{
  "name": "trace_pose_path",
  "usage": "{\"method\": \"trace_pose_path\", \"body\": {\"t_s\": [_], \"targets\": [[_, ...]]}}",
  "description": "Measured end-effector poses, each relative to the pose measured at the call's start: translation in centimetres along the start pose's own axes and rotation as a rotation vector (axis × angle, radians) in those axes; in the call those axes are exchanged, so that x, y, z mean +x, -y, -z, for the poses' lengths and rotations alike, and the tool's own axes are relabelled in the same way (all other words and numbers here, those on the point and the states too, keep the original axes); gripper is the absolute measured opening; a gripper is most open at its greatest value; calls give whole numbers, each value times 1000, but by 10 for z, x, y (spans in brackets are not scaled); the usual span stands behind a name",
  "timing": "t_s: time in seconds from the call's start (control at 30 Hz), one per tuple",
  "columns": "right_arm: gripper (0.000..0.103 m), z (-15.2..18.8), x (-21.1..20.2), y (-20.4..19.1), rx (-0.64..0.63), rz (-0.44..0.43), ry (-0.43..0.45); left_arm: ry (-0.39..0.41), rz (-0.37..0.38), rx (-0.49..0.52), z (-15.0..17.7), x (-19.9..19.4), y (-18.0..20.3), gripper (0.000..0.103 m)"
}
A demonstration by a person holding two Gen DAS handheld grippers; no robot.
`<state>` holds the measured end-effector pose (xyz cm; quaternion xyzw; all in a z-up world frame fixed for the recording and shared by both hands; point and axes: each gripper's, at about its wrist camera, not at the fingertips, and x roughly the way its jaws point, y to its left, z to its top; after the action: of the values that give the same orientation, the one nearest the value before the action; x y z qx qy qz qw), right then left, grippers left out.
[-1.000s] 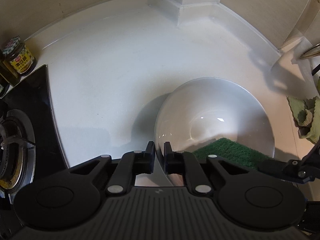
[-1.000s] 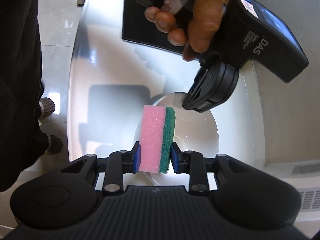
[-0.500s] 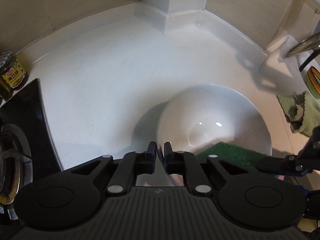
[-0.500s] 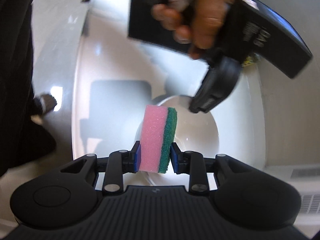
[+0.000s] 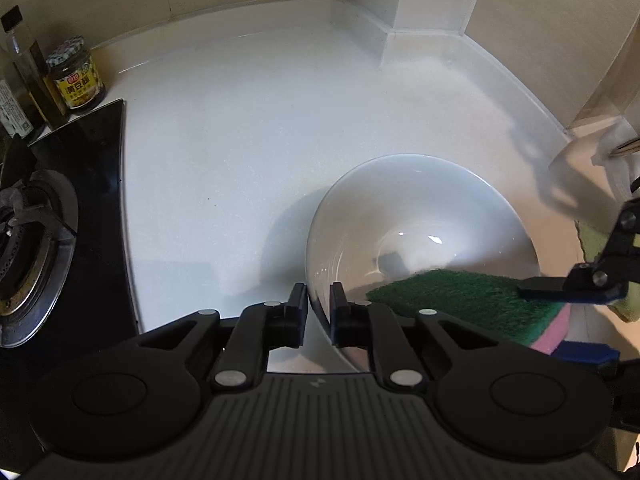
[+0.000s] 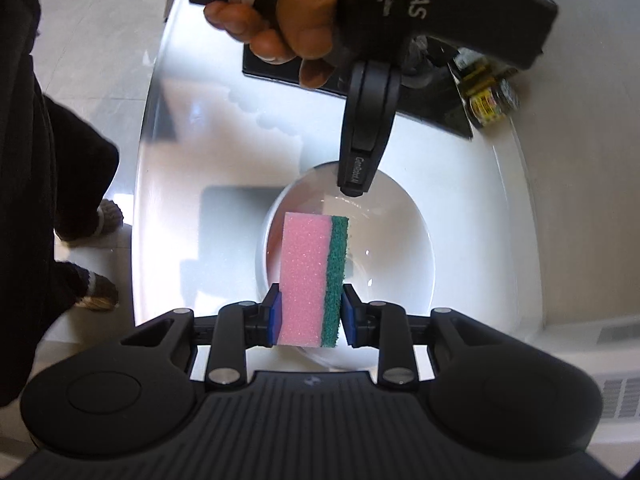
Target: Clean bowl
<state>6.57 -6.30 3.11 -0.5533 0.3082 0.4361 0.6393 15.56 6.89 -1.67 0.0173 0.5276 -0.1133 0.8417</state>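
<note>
A white bowl [image 5: 420, 208] stands upright on the white counter [image 5: 240, 140]. My left gripper [image 5: 319, 304] straddles its near rim, one finger outside the wall and one inside. The jaws are closing, and a thin gap still shows beside the wall. In the right wrist view a hand [image 6: 296, 20] holds that left gripper [image 6: 352, 184], whose tip sits at the far rim of the bowl [image 6: 400, 248]. My right gripper [image 6: 311, 292] is shut on a pink sponge with a green scouring side [image 6: 306, 264]. The sponge [image 5: 460, 300] hangs over the bowl's inside, green face toward the left camera.
A black gas hob [image 5: 32, 248] lies left of the bowl, with a sauce jar [image 5: 76, 76] and an oil bottle [image 5: 28, 68] behind it. A green cloth [image 5: 592, 240] lies at the right. Walls close the back corner. The person's legs and feet [image 6: 96, 220] stand by the counter's front edge.
The left gripper has come down onto the bowl's rim and its jaws have narrowed around it. The right gripper has carried the sponge further in over the bowl.
</note>
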Motion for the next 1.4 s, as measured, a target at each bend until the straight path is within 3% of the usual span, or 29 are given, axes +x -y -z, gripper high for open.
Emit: {"method": "trace_pose_path", "body": {"t_s": [0.1, 0.2, 0.37, 0.53, 0.7, 0.8, 0.87, 1.0, 1.1, 1.27, 1.4], "targets": [[25, -4, 4, 4, 3, 38, -55, -25, 27, 20, -4, 2, -4, 10], [25, -9, 15, 6, -61, 92, -152, -21, 51, 27, -4, 3, -8, 10], [25, -26, 39, -2, -160, 128, -224, -10, 55, 50, -3, 2, -7, 11], [26, -33, 28, -12, -253, 64, -153, -19, 69, 24, -6, 1, -11, 11], [25, -18, 24, -11, -304, 33, -199, -6, 82, 16, -8, 3, -16, 9], [25, -18, 37, 1, -272, 109, -242, 4, 69, 37, -8, 3, -13, 9], [26, -23, 41, 9, -225, 134, -209, 6, 46, 29, -9, 2, -13, 11], [25, -27, 23, 9, -121, 53, -109, -19, 32, 51, -14, 2, -12, 14], [25, -21, 6, 0, -136, 4, -74, -23, 38, 62, -21, 6, -14, 11], [26, -12, 3, -15, -192, 60, -100, -33, 43, 28, -23, 17, -15, 16], [25, -16, 0, -14, -186, 64, -103, -28, 16, -36, -9, 1, -13, 18]]}}
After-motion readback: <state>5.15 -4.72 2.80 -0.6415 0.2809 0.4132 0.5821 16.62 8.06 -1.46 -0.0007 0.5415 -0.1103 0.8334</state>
